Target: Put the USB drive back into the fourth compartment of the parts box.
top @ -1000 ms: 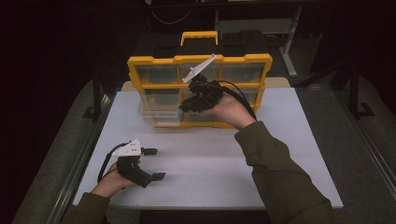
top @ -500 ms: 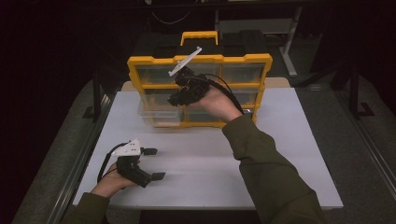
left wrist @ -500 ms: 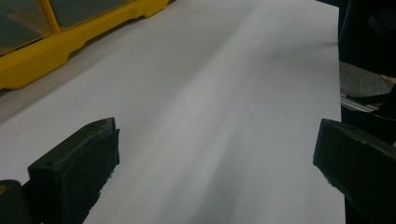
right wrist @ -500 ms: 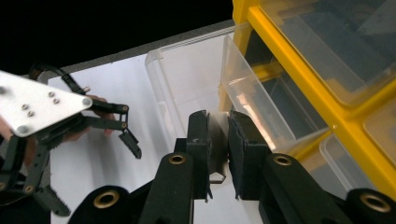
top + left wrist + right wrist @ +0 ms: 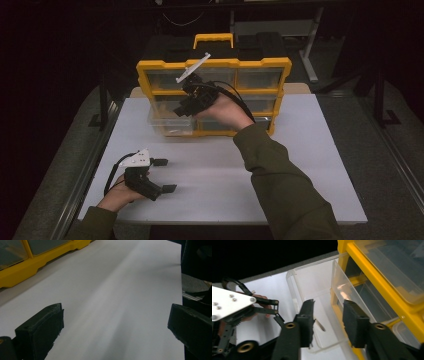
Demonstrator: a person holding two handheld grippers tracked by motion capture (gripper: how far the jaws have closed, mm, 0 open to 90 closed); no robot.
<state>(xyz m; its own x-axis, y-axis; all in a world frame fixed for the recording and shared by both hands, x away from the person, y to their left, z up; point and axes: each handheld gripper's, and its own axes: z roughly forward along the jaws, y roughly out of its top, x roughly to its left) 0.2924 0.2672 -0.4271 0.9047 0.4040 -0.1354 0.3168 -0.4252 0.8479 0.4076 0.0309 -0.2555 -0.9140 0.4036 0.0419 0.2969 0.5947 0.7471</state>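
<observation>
Dark room — white tabletop (image 5: 300, 165) lit from above, grey floor (image 5: 395, 165) & metal frame legs (image 5: 312, 50) behind.

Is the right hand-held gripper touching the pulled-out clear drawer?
Cannot tell. In the right gripper view the right hand-held gripper has its jaws open over the clear drawer, but neither a gap nor contact shows plainly.

Clear glossy plastic drawer (image 5: 317, 315), seemingly matt tabletop (image 5: 120, 290)
</observation>
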